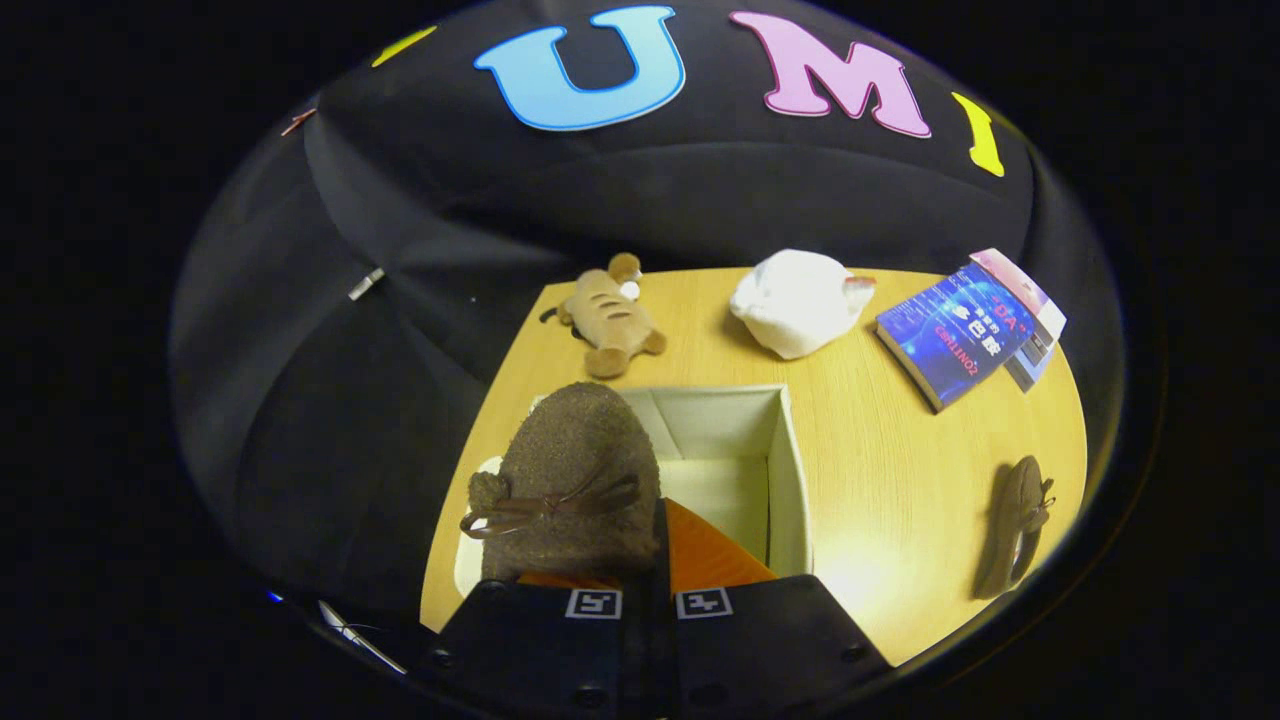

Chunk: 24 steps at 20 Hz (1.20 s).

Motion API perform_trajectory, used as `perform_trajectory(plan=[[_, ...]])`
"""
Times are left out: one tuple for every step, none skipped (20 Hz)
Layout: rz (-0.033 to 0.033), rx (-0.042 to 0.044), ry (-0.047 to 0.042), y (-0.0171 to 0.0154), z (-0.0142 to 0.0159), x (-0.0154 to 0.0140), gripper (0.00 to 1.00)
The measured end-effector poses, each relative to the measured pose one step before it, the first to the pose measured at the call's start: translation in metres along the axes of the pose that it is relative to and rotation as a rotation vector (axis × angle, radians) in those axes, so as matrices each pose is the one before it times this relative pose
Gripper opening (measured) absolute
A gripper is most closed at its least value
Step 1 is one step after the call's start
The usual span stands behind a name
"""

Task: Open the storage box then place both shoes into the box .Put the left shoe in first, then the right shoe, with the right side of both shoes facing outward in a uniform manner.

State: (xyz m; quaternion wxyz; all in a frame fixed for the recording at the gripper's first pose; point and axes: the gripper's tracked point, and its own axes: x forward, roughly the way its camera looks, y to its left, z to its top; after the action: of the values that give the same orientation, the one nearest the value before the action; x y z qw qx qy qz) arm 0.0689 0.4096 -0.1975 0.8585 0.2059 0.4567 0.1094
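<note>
Tool (648,590) fingers are clamped on a brown shoe (570,490), held over the open box (785,470). Second shoe (1015,525) lies on the surface (900,440), well apart beside the box.

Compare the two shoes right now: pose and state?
The held shoe is gripped in the gripper, toe pointing away, over the open storage box; the second shoe lies free on the table, right of the box. The held one looks far larger, being nearer. Both are brown with a lace bow.
</note>
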Motion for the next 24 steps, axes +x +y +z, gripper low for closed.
perform_trajectory(plan=[[-0.02442,0.00926,0.00780,-0.00051,-0.00641,0.00774,0.05],[-0.02339,0.01607,0.01258,-0.00212,-0.00671,0.00632,0.05],[-0.01302,0.02259,0.02065,0.00080,-0.00716,0.00601,0.05],[-0.00049,0.00814,0.01731,0.00142,-0.00534,0.00536,0.05],[-0.00012,0.00485,0.01894,0.00117,-0.00537,0.00508,0.05],[0.00110,0.00312,0.01218,0.00098,-0.00445,0.00251,0.05],[0.00700,-0.00043,-0.00147,0.00108,-0.00267,0.00283,0.05],[0.00415,-0.00589,0.00422,0.00140,-0.00212,0.00264,0.05],[0.00630,-0.00394,0.00811,-0.00002,-0.00309,0.00095,0.05],[0.00633,-0.00012,0.00259,0.00194,-0.00176,0.00177,0.05],[0.00692,0.00589,-0.00439,0.00047,0.00153,-0.00040,0.06],[0.00588,0.00145,0.00256,0.00098,-0.00004,0.00027,0.07],[0.00498,-0.00148,-0.00004,0.00076,0.00079,-0.00123,0.07],[0.00180,-0.00269,0.00174,0.00001,0.00092,0.00038,0.09],[0.00046,-0.00215,0.00136,-0.00076,-0.00150,-0.00022,0.09],[0.00486,0.00076,0.00182,0.00095,-0.00019,-0.00063,0.09],[0.00458,-0.00007,0.00576,0.00080,-0.00161,0.00122,0.09],[-0.00332,-0.00134,0.00204,-0.00164,-0.00050,-0.00140,0.13],[-0.00125,0.00670,-0.00029,-0.00025,0.00021,-0.00053,0.13],[0.01513,0.01209,0.00102,0.00451,-0.00111,0.00032,0.13],[0.01860,0.00329,0.00854,0.00551,-0.00255,0.00054,0.16],[0.02793,0.00072,0.00941,0.00798,-0.00178,-0.00092,0.22],[0.03397,-0.00161,0.02014,0.00851,-0.00545,-0.00004,0.26],[0.06954,0.01847,-0.01833,0.01727,0.00468,-0.00151,0.32]])
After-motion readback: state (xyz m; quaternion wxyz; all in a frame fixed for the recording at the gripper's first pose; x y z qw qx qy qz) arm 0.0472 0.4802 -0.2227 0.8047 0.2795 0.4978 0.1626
